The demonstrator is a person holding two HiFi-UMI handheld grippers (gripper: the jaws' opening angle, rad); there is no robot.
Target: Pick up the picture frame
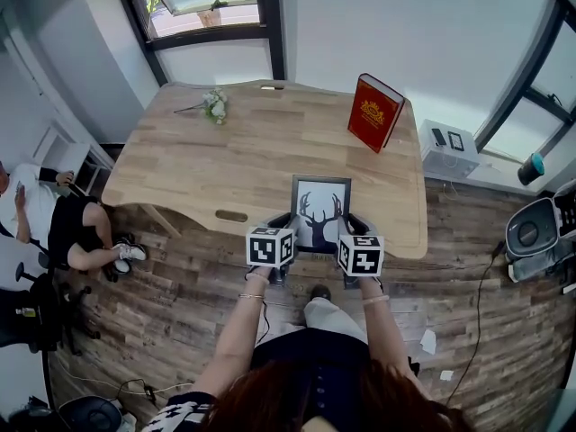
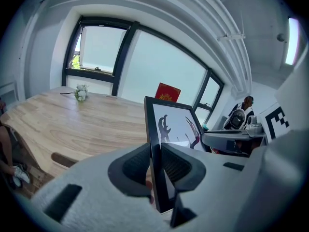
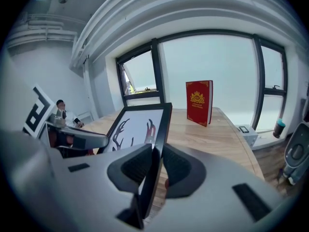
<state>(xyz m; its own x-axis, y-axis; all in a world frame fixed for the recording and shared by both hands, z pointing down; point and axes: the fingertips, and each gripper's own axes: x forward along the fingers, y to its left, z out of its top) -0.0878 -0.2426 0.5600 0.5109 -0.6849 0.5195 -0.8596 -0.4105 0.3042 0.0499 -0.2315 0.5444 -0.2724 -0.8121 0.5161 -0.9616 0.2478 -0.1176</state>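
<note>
At the near edge of the wooden table [image 1: 198,165], I have the picture frame [image 1: 320,207] caught between both tools. It is a black frame round a white print of a dark antlered deer head. My left gripper [image 1: 286,223] is clamped on the frame's left side; in the left gripper view its two dark pads [image 2: 133,166] press the thin black edge from either side, with no gap showing. My right gripper [image 1: 351,226] does the same on the right side, and in the right gripper view the frame's edge [image 3: 157,144] runs straight through the closed jaws. From the head view the frame overlaps the table's front edge, between the two marker cubes; I cannot tell whether its lower edge touches the tabletop. Farther back on the right a red book [image 1: 375,112] stands upright, and a small bunch of white flowers [image 1: 214,106] lies near the far left corner. A seated person [image 1: 54,223] is off to the left, on the plank floor [image 1: 180,304].
</note>
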